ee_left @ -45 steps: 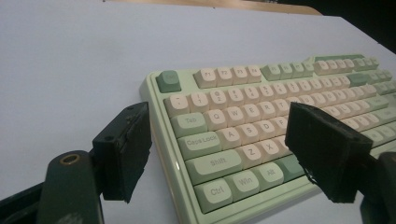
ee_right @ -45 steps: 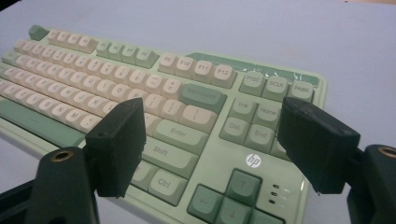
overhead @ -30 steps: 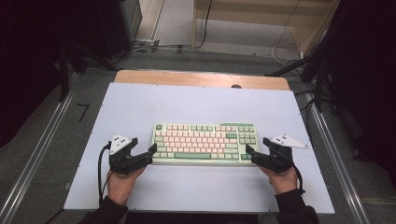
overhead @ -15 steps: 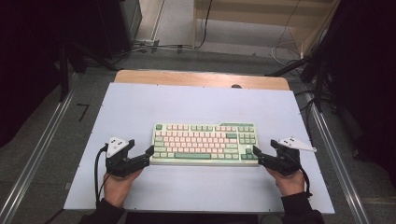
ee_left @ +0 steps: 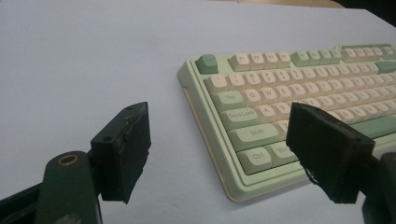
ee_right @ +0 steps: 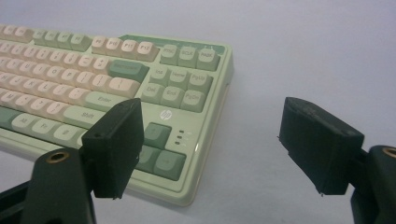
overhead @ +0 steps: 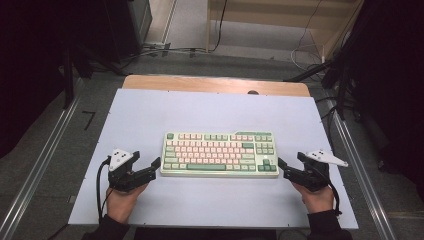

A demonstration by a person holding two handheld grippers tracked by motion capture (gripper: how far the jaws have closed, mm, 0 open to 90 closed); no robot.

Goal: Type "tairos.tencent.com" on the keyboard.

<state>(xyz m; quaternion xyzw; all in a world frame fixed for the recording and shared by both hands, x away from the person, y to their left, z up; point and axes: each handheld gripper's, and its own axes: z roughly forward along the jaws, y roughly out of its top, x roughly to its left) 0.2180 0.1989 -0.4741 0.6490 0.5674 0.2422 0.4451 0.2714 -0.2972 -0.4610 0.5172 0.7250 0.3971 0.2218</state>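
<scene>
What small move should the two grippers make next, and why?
Probably move both inward: the left gripper and right gripper are open, each just off one short end of the green and pink keyboard, not gripping it.

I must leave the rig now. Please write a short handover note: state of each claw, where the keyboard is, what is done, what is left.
Left claw: open, empty, just off the keyboard's near-left corner.
Right claw: open, empty, just off its near-right corner.
Keyboard: flat on the white table, middle, not gripped.
Done: both claws are placed at the keyboard's ends.
Left: probably close in on both ends and grip; nothing is held yet.
</scene>
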